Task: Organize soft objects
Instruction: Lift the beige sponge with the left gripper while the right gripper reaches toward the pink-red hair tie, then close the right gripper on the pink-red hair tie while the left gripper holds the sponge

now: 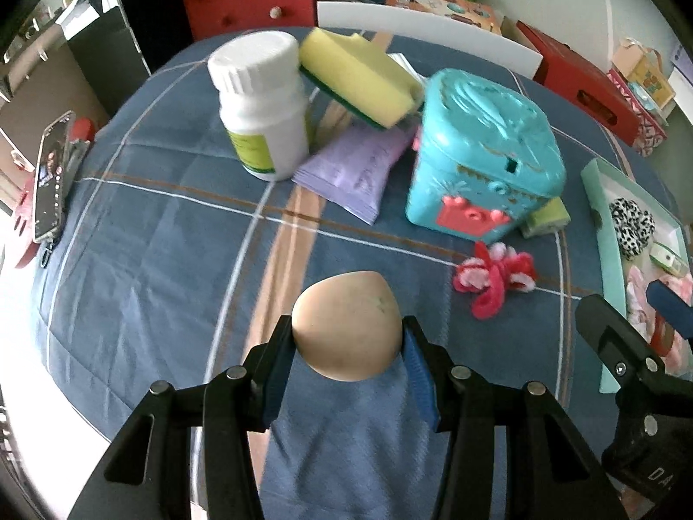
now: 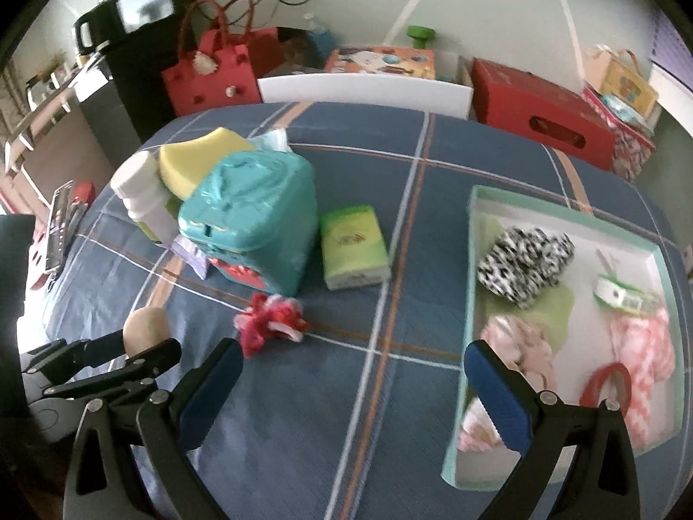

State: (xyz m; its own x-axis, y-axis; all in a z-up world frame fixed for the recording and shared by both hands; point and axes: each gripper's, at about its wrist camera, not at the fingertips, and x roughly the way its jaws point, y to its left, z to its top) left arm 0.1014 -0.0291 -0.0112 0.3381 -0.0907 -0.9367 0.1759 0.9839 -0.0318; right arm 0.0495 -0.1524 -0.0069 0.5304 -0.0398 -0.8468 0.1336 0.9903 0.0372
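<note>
Soft beige sponge (image 1: 344,325) is sitting low centre, the left gripper (image 1: 346,346) clamping it above the blue bedspread (image 1: 151,260); the right gripper (image 2: 351,385) is hanging wide apart beside the tray (image 2: 474,234), red pompom (image 2: 268,318) between.

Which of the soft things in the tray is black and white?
The spotted scrunchie-like piece at the far end of the tray; the other fabric items there are pink and white.
</note>
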